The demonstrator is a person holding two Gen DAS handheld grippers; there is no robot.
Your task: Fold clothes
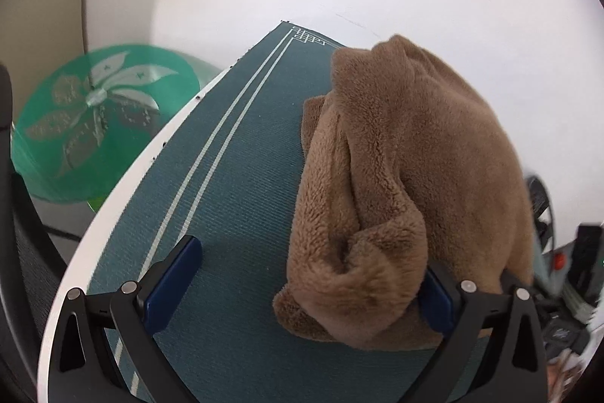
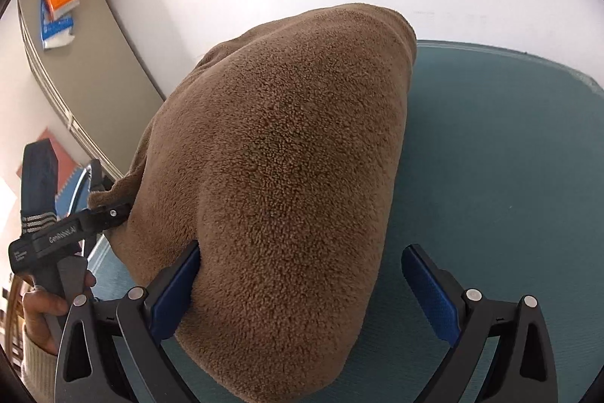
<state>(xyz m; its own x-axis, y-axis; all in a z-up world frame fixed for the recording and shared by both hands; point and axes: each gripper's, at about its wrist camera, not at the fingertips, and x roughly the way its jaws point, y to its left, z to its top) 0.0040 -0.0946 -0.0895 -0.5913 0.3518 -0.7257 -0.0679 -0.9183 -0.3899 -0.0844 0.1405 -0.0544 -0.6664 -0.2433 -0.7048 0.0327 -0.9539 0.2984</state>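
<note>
Loosely bunched brown fleece garment [image 1: 400, 184] on teal mat [image 1: 234, 176], left gripper [image 1: 305, 274] and right gripper [image 2: 302, 284] both spread wide, gripping nothing.

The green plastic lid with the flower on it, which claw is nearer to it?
Left. The left claw hovers open over the mat's left side, with the green lid just beyond the table edge. The right claw sits across the brown fleece.

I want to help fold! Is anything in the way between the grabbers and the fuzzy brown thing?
No. Both the left gripper and the right gripper are open right at the brown fleece garment, which bulges between their fingers on the green mat. Nothing visible lies between.
</note>
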